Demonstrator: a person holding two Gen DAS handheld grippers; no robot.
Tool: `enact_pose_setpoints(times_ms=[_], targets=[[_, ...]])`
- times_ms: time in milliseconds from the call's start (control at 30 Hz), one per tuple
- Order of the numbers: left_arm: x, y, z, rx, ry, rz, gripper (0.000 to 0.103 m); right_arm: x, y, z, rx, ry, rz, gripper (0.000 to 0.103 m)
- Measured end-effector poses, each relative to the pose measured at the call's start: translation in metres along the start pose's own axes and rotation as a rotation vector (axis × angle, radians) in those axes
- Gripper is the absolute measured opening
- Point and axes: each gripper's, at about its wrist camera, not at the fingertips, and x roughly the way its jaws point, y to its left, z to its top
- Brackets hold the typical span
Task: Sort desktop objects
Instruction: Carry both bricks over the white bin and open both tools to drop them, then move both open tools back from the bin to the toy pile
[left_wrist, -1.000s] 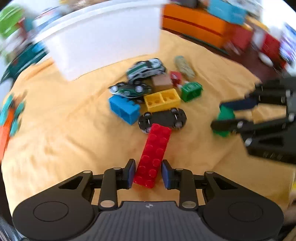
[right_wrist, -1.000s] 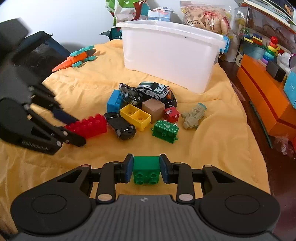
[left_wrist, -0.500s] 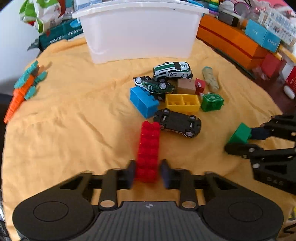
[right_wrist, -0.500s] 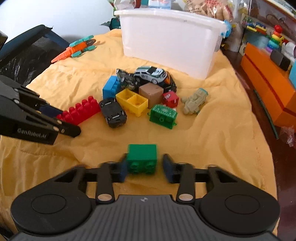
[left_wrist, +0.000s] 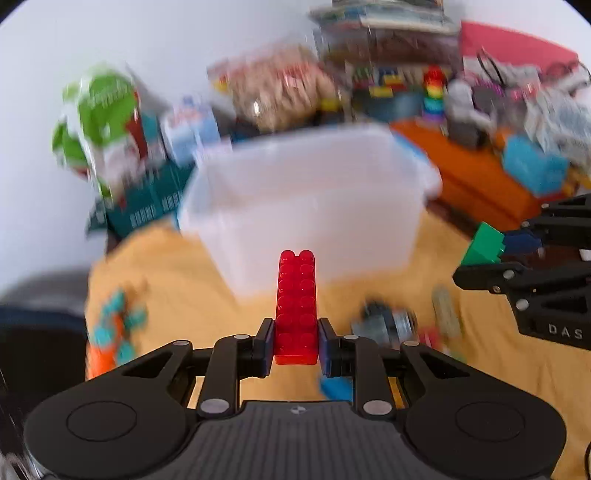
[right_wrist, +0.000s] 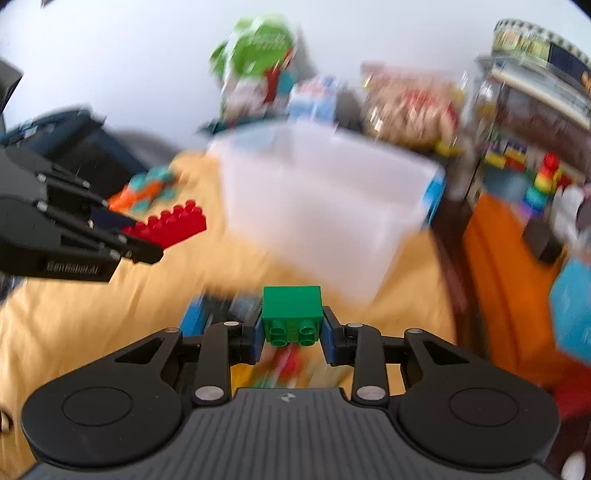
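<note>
Left tool (left_wrist: 296, 345) pinches the near end of a long red brick (left_wrist: 296, 306), which sticks out forward, off the yellow cloth (left_wrist: 177, 280). Right tool (right_wrist: 291, 332) pinches a small green brick (right_wrist: 291, 310), studs facing the camera, also in the air. White plastic bin (left_wrist: 306, 221) sits just ahead of both tools on the cloth. Leftover toys blurred below: an orange-teal toy (left_wrist: 110, 332) at left, a toy car (left_wrist: 384, 323) right of the red brick. Background clutter too blurred to tell.
</note>
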Motion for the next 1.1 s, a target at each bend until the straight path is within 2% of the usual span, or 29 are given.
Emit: enact_pose_setpoints(times_ms=[133, 267, 367, 500, 567, 600, 667, 733, 800, 833, 867, 900, 1033, 1100], targets=[[0.009, 0.005, 0.050, 0.008, -0.074, 0.023, 0.027, 0.013, -0.016, 0.048, 0.001, -0.074, -0.044, 0.034], [0.037, 0.011, 0.091, -0.006, -0.089, 0.019, 0.027, 0.041, -0.029, 0.081, 0.032, -0.097, -0.064, 0.034], [0.071, 0.012, 0.110, -0.008, -0.050, 0.012, 0.027, 0.071, -0.037, 0.098, 0.058, -0.075, -0.076, 0.034], [0.126, 0.014, 0.113, -0.024, 0.071, -0.009, 0.028, 0.109, -0.044, 0.102, 0.089, 0.000, -0.079, 0.034], [0.137, 0.017, 0.108, -0.046, 0.100, -0.023, 0.031, 0.124, -0.046, 0.099, 0.100, 0.047, -0.080, 0.036], [0.136, 0.018, 0.105, -0.050, 0.100, -0.030, 0.039, 0.127, -0.046, 0.098, 0.103, 0.057, -0.081, 0.038], [0.127, 0.019, 0.098, -0.049, 0.086, -0.036, 0.051, 0.127, -0.046, 0.096, 0.096, 0.057, -0.087, 0.053], [0.107, 0.023, 0.091, -0.045, 0.053, -0.031, 0.057, 0.118, -0.045, 0.094, 0.083, 0.043, -0.092, 0.057], [0.081, 0.026, 0.081, -0.033, 0.009, -0.022, 0.074, 0.101, -0.046, 0.093, 0.078, 0.013, -0.087, 0.059], [0.067, 0.027, 0.072, -0.023, -0.012, -0.023, 0.077, 0.090, -0.047, 0.091, 0.080, -0.011, -0.075, 0.067], [0.054, 0.029, 0.062, -0.013, -0.024, -0.029, 0.080, 0.078, -0.048, 0.089, 0.085, -0.037, -0.053, 0.080], [0.045, 0.031, 0.052, -0.006, -0.019, -0.040, 0.080, 0.064, -0.049, 0.085, 0.091, -0.064, -0.025, 0.086], [0.026, 0.029, -0.003, -0.029, 0.091, -0.087, 0.080, 0.027, -0.047, 0.055, 0.104, -0.097, 0.032, 0.102], [0.028, 0.022, -0.033, -0.061, 0.174, -0.106, 0.080, 0.019, -0.041, 0.035, 0.088, -0.083, 0.017, 0.103]])
